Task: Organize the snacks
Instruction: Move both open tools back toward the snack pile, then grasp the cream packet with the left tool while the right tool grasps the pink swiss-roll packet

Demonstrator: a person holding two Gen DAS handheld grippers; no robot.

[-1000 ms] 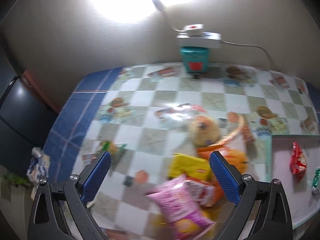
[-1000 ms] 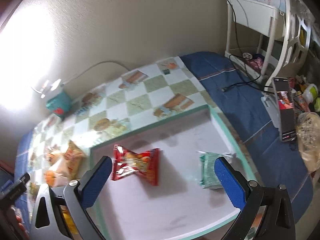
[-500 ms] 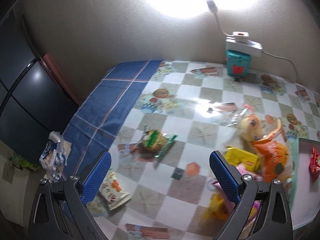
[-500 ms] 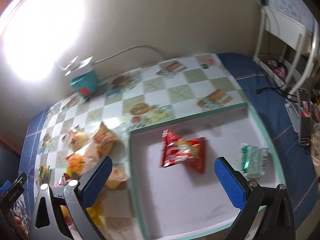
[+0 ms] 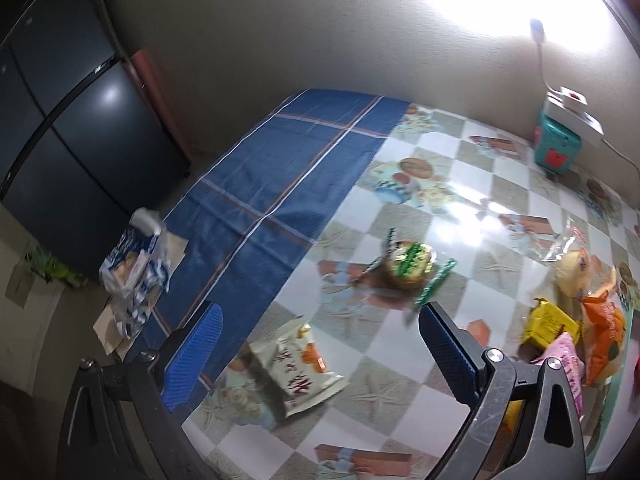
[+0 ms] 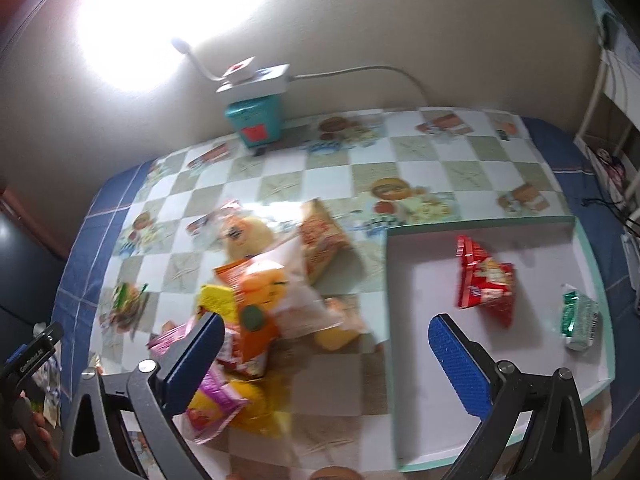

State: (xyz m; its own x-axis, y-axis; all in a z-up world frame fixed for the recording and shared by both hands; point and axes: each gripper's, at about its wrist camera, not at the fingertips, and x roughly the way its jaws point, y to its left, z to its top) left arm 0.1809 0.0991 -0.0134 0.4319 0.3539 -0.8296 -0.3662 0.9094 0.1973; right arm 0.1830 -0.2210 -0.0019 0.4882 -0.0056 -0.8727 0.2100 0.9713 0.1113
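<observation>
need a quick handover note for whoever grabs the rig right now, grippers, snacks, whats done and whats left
Left hand-held gripper: open, empty, over the white snack packet.
Right hand-held gripper: open, empty, between the snack pile and the tray.
Done: red packet and green packet lie in the tray.
Left: the pile, the white packet and the green-labelled bun all sit on the tablecloth outside the tray.

Table (image 6: 420, 160) under checked cloth with blue borders. At 12 o'clock, teal box (image 6: 254, 122) against the wall. At 3 o'clock, shallow tray (image 6: 480, 225). At centre, heaped snack packs (image 6: 256, 292). Towards 9 o'clock, lone green-labelled bun (image 5: 408, 264) and white packet (image 5: 298, 368), well apart from the heap.
</observation>
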